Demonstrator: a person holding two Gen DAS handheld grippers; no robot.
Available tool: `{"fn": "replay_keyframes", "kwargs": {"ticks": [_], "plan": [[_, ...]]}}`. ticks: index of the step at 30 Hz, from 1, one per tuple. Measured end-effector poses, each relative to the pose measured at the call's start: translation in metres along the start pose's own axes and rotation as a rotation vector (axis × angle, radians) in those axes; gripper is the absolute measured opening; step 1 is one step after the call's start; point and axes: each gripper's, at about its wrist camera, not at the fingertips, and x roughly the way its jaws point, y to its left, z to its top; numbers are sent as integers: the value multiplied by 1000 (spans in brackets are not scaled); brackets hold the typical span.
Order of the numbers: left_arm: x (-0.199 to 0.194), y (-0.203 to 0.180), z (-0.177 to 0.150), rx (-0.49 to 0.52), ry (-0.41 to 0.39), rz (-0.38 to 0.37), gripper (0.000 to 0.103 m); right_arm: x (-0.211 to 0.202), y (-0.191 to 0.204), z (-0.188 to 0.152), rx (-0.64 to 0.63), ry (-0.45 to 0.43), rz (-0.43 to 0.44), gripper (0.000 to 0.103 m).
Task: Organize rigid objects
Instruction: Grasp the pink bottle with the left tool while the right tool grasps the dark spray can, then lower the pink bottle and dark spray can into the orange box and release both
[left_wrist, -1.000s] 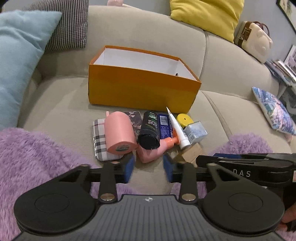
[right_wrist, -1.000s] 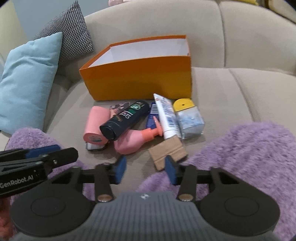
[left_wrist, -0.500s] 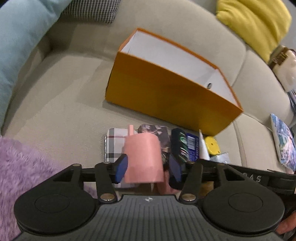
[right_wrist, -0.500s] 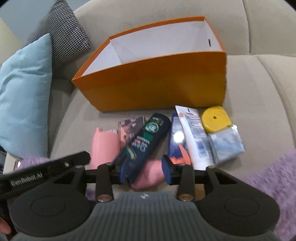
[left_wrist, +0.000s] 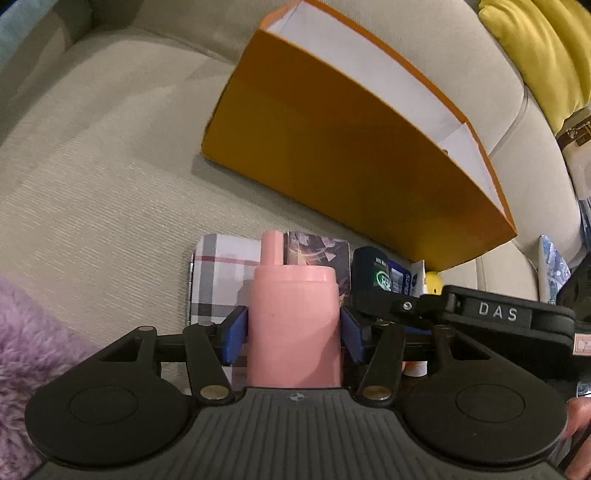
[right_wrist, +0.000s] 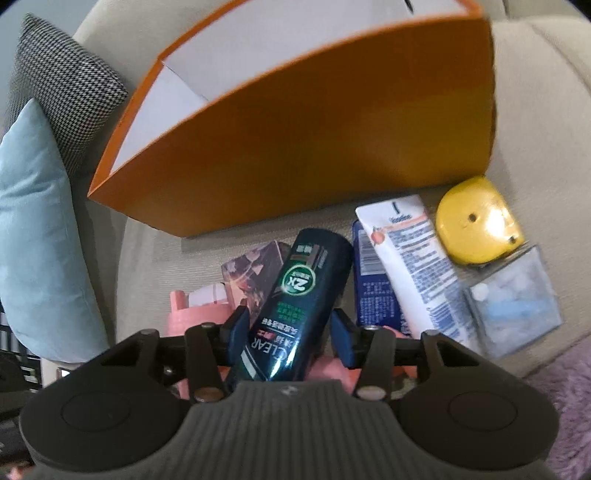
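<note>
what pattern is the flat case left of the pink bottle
Plaid case: white with grey and red stripes, clearest in the left wrist view.

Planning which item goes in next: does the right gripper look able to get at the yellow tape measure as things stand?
Probably not yet. The right gripper straddles the dark shampoo bottle, its jaws opening, and the white tube lies between it and the yellow tape measure.

We see a beige sofa seat (left_wrist: 96, 192) carrying an orange box (right_wrist: 295, 147). Before the box lie a plaid case (left_wrist: 218, 273), a yellow tape measure (right_wrist: 476, 225) and a clear plastic box (right_wrist: 517, 306); a purple fluffy throw (left_wrist: 22, 350) covers the seat's near edge.
</note>
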Motion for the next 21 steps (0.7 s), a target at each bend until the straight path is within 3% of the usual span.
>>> {"fn": "replay_keyframes", "kwargs": {"ticks": [10, 21], "plan": [[-5, -7, -3, 50, -29, 33, 61, 3, 7, 1, -67, -18, -21, 43], [-45, -17, -3, 84, -118, 11, 61, -37, 16, -11, -126, -95, 39, 35]]}}
